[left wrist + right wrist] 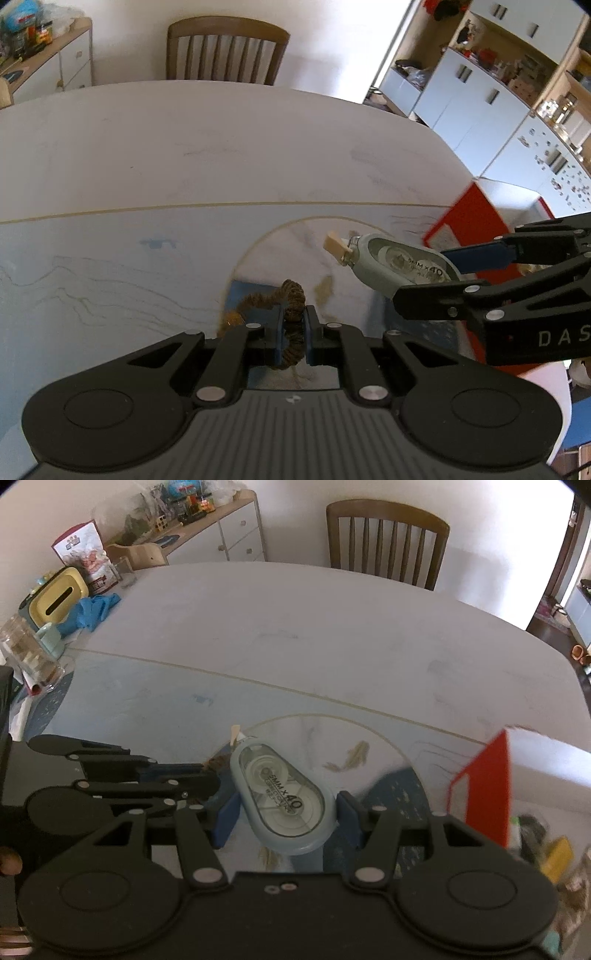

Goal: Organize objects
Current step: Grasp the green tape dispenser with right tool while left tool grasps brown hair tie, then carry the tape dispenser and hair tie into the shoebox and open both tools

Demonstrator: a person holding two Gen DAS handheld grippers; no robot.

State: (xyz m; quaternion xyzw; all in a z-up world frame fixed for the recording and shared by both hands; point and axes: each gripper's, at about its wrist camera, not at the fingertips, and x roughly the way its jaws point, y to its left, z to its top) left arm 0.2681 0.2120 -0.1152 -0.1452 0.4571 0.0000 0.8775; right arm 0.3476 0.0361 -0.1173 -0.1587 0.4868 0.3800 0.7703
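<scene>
Grippers holding one item each above the table (258, 627).

Your left gripper (294, 326) is pinching a brown fuzzy ring (291, 306) between nearly closed jaws, the ring standing up past the blue pads. Your right gripper (286, 814) is clamping a grey correction tape (282, 797) across its wide body, nozzle pointing away from you toward the chair (388, 539). Both are hanging over the patterned mat, with a red box (487, 786) sitting blurred at the right.

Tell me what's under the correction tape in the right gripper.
The correction tape, clamped by the right gripper, is over the patterned table mat. A brownish mark shows below it; its body hides the rest.
</scene>
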